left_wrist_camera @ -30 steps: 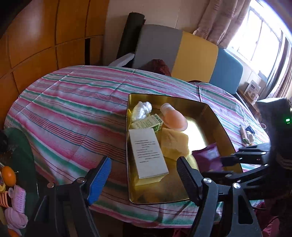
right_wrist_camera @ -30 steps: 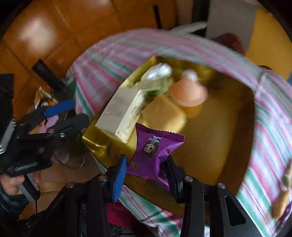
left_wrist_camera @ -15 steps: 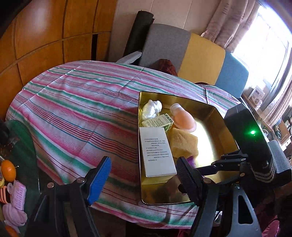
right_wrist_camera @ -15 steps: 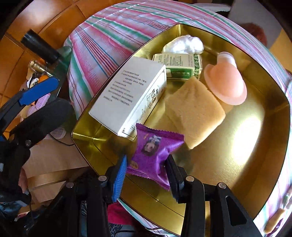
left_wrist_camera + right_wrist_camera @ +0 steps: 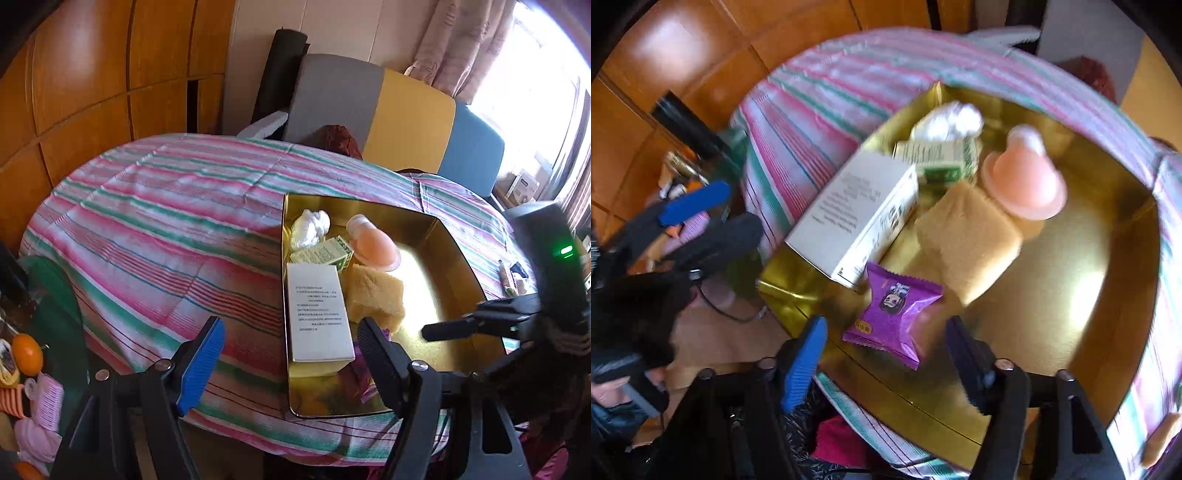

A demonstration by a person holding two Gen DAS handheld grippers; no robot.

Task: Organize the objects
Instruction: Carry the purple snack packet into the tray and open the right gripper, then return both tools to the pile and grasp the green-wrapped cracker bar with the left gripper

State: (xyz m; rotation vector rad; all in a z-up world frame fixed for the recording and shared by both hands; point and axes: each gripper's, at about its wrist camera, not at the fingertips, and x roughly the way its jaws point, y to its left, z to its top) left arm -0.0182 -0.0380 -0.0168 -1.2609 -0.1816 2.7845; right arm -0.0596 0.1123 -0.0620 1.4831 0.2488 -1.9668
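A gold tray [image 5: 458,254] [image 5: 1115,332] sits on the striped tablecloth [image 5: 166,229]. In it lie a white box [image 5: 317,310] [image 5: 849,218], a green box [image 5: 325,253], a white wad [image 5: 308,227], a pink silicone piece [image 5: 376,245] [image 5: 1023,184], a yellow sponge [image 5: 375,295] [image 5: 971,236] and a purple snack packet [image 5: 895,317], partly hidden in the left wrist view [image 5: 364,384]. My right gripper [image 5: 882,362] is open, just behind the packet, which lies free in the tray. My left gripper [image 5: 291,354] is open and empty at the tray's near-left corner.
A chair with grey, yellow and blue panels [image 5: 391,107] stands behind the table. A side surface at the left holds an orange [image 5: 26,352] and pink items [image 5: 46,402]. Small items lie on the cloth right of the tray [image 5: 511,275]. Wooden panels [image 5: 74,74] line the left wall.
My right gripper opened and let go of the purple packet, which now lies in the tray by the white box. The right gripper has drawn back. The left gripper stayed open.
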